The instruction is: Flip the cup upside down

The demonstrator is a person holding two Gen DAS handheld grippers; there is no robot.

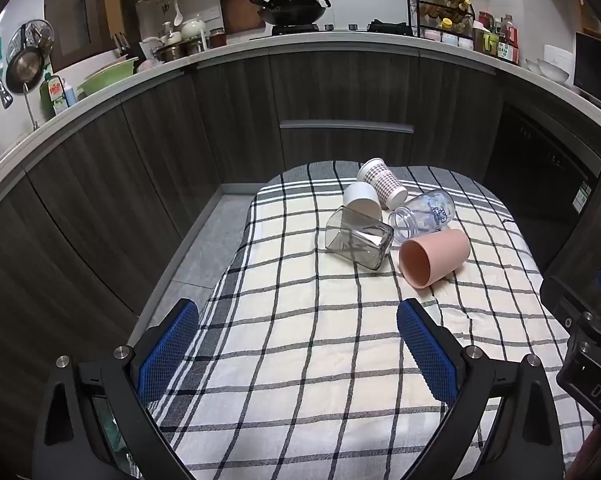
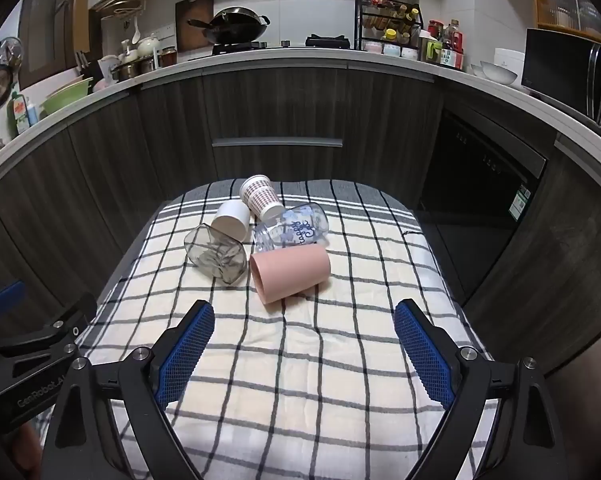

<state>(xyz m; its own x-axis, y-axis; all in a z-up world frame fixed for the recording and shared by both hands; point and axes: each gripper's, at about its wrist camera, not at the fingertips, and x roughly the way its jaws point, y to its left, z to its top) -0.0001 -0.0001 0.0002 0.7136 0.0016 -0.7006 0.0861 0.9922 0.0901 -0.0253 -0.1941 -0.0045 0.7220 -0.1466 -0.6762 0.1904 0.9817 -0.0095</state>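
Note:
Several cups lie on their sides in a cluster on a checked cloth (image 1: 320, 340) (image 2: 300, 360). A pink cup (image 1: 434, 257) (image 2: 290, 274) is nearest, mouth towards me. A square smoky glass (image 1: 358, 243) (image 2: 216, 258) lies to its left. Behind them lie a clear printed cup (image 1: 422, 216) (image 2: 292, 228), a white cup (image 1: 362, 200) (image 2: 232, 219) and a patterned paper cup (image 1: 382, 182) (image 2: 261, 197). My left gripper (image 1: 298, 316) is open and empty, short of the cups. My right gripper (image 2: 304, 320) is open and empty, just short of the pink cup.
The cloth covers a small table in front of dark kitchen cabinets (image 1: 340, 92). The counter behind carries a wok (image 2: 236, 24), a spice rack (image 2: 392, 20), dishes and a microwave (image 2: 580, 76). The right gripper's body shows at the right edge of the left wrist view (image 1: 588, 340).

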